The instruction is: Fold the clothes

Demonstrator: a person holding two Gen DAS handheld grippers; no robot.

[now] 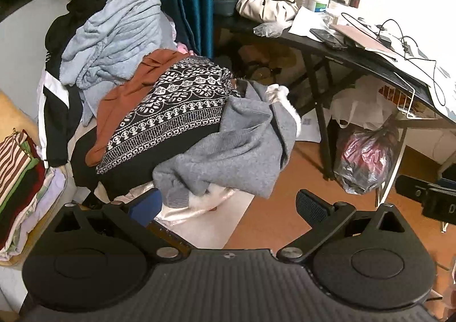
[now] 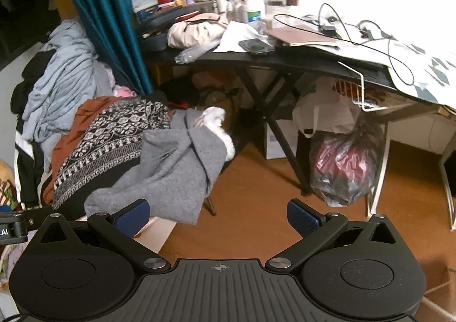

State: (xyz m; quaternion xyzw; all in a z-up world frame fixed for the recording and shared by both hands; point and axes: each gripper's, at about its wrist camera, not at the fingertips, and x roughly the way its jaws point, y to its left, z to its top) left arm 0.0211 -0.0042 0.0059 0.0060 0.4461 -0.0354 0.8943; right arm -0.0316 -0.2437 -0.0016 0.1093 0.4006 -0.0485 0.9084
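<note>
At the near edge of the heap, a crumpled grey knit sweater with a white fleecy lining (image 1: 228, 145) lies topmost, its hem drooping over the front toward the orange-brown floor (image 1: 285, 225). Under and behind it: a black-and-white patterned knit garment (image 1: 171, 111), a rust-brown cloth (image 1: 122, 111), a pale blue fleece blanket-like piece (image 1: 114, 31) and a black jacket with white stripes (image 1: 57, 99), all unfolded and tangled. At far left, a neat stack of folded clothes, striped piece on top (image 1: 17, 168), sits just beside the heap. So some pieces lie folded, the heap does not.

Left tool (image 1: 228, 205): jaws spread wide, nothing between them, hovering near the grey sweater's hanging hem; one blue pad is partly hidden behind cloth, contact unclear. Right tool (image 2: 219, 216): also spread wide and empty, left pad (image 2: 134, 216) close by the sweater's lower edge, right pad over bare floor.

Handling guess: the sweater looks soft, limp, moderately thick, light enough for a pinch, not fragile; the knit should grip well and the lining adds bulk. It will sag and drag neighbours if pulled from the middle. Best hold likely at the hem corners or shoulder seams, one tool each, so it hangs flat. The sleeve wrapped across the body may snag.

The cluttered black counter (image 2: 228, 61) and red-filled plastic bag (image 2: 342, 168) stand well apart, to the right.
</note>
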